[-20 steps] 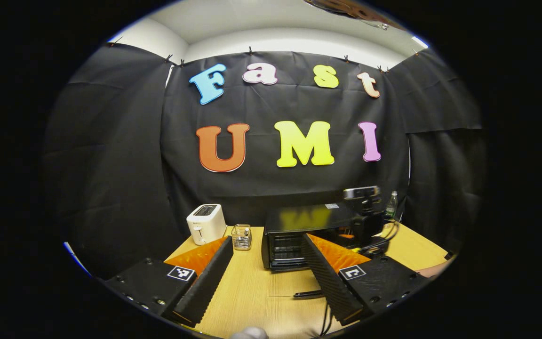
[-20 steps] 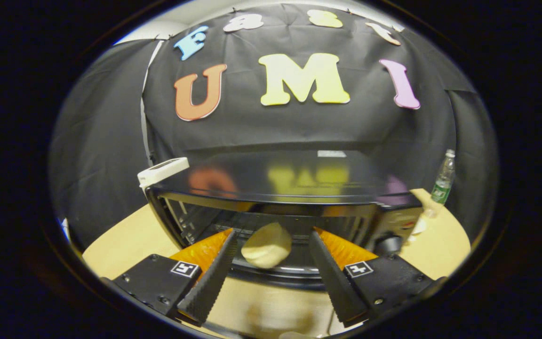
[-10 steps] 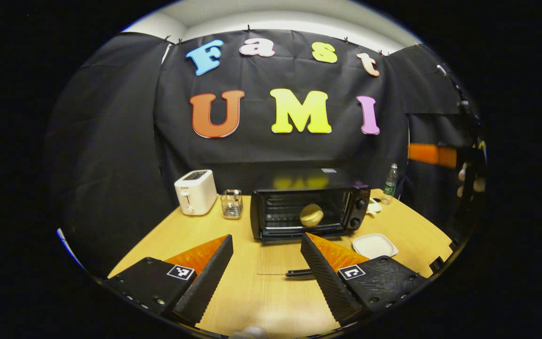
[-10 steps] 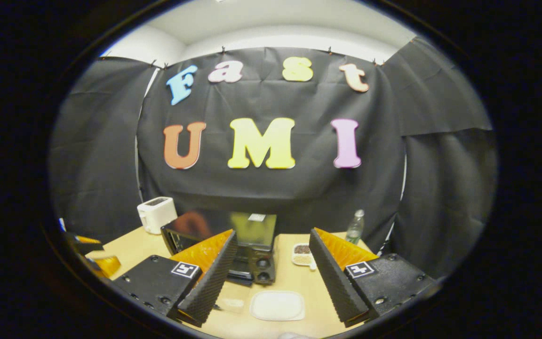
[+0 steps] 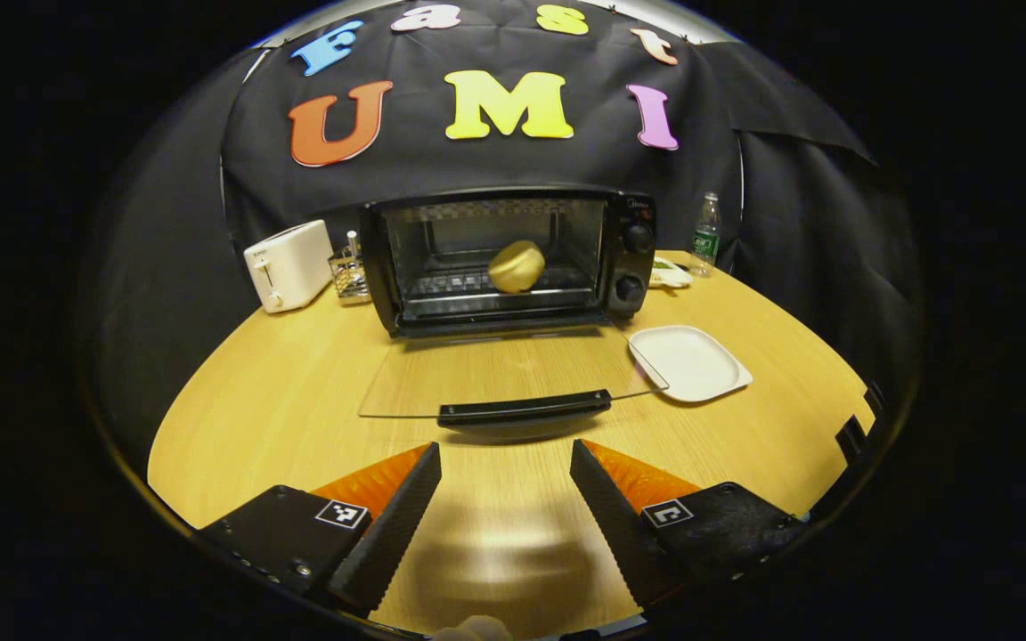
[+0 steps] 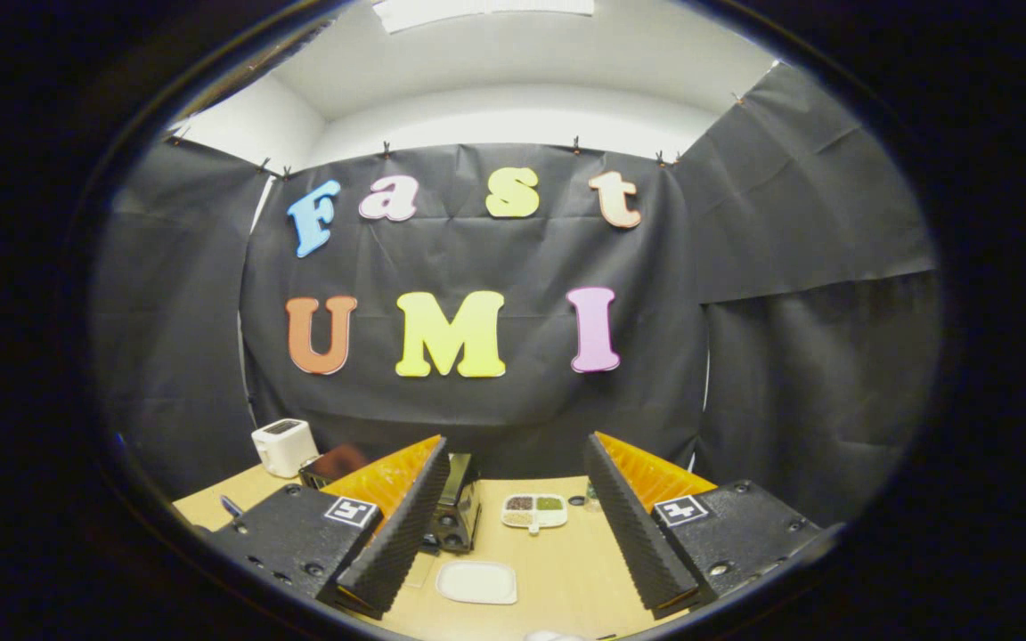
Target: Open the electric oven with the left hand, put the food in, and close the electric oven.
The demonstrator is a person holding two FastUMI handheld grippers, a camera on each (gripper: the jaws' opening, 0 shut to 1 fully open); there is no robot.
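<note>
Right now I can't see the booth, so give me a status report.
Left gripper open, empty, just short of door handle. Right gripper open, held back. Bun inside oven, glass door down flat. Nothing blocking handle.

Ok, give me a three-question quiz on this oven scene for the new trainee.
1. True or false: the oven door is closed.
2. Where is the bun: A on the white plate, B inside the oven, C in the left gripper?
3. Fill in: the left gripper's fingers point at the door's ____.

Key: 1 false, it lies folded down flat. 2 B. 3 handle.
</note>
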